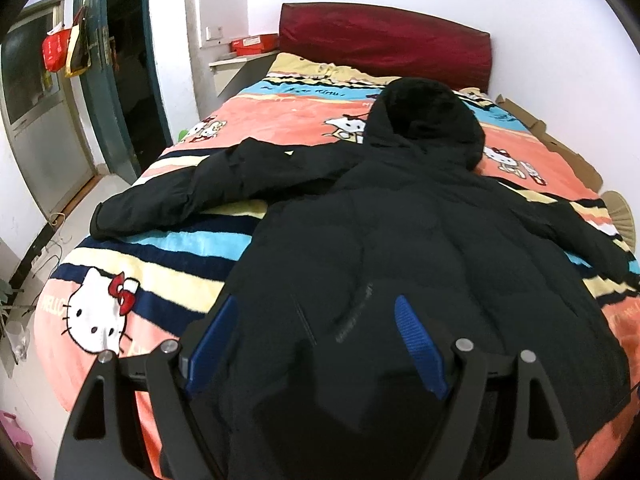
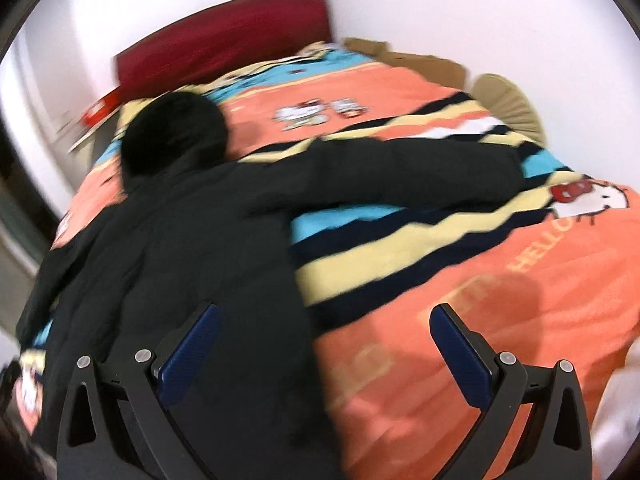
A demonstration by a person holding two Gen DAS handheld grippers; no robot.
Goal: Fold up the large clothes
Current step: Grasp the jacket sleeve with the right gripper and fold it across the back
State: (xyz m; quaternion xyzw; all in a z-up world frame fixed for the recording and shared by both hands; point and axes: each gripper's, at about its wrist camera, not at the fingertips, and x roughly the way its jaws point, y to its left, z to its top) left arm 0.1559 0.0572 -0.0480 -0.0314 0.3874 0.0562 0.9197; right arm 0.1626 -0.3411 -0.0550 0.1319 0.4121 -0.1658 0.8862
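- Black hooded puffer jacket (image 1: 420, 240) lies spread out, back side up, on a bed covered by a striped cartoon-cat blanket (image 1: 168, 252); its hood (image 1: 428, 116) points toward the dark red headboard (image 1: 384, 40).
- Both sleeves are stretched outward: the left sleeve (image 1: 192, 196) runs across the cream and blue stripes toward the bed's left edge, and the right sleeve (image 2: 400, 168) reaches toward the right edge, ending near a cartoon cat face (image 2: 588, 196).
- Left gripper (image 1: 316, 344) is released, its blue-padded fingers (image 1: 420, 348) set wide apart over the jacket's lower back, near the hem; nothing is pinched between them, and I cannot tell whether the pads touch the fabric.
- Right gripper (image 2: 324, 356) is likewise spread wide and grasps nothing. Its left finger sits over the jacket's right side edge, while its right finger is over bare orange blanket with "HELLO" lettering.
- The right wrist view is smeared by motion blur, so fine detail there is unclear.
- Flattened cardboard (image 1: 548, 136) lies along the bed's far right side by the wall, with a beige fan-like object (image 2: 508, 100) nearby.
- To the left of the bed, a dark teal door (image 1: 120, 80) stands open, with a red bag (image 1: 56, 48) hanging on it.
- A red box (image 1: 256, 44) sits on a shelf beside the headboard.
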